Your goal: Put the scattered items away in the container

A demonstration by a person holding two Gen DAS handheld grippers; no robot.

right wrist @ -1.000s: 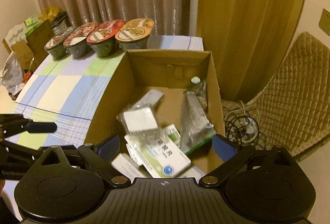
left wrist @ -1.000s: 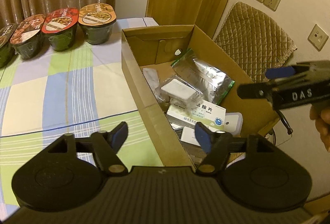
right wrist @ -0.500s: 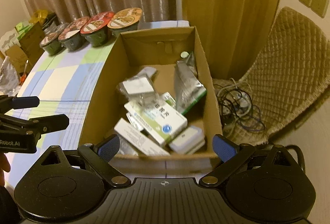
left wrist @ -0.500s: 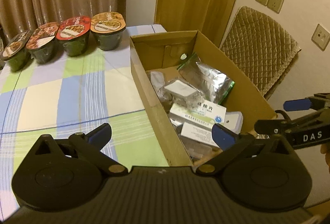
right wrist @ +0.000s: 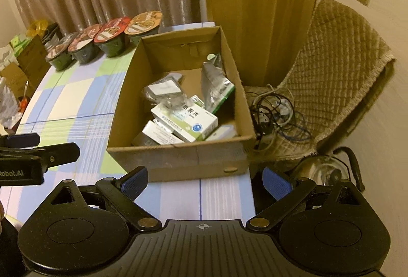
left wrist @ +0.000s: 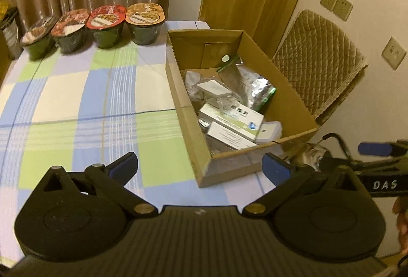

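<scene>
Your grippers hang before the filled box
Left gripper (left wrist: 200,167) and right gripper (right wrist: 205,179), jaws wide and empty, face the brown cardboard box (right wrist: 178,162) of white medicine packets (right wrist: 185,120)

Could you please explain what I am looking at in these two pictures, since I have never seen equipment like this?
A person holds a two-finger gripping tool in each hand, and each tool carries a wide-angle camera looking out along its fingers. One picture comes from the left gripper, the other from the right gripper; each also catches the other tool at its edge. Both are open and hold nothing. On the checked tablecloth stands a cardboard box containing medicine boxes and a silver pouch. Four sealed food bowls line the far edge. A padded chair stands beside the table.
</scene>
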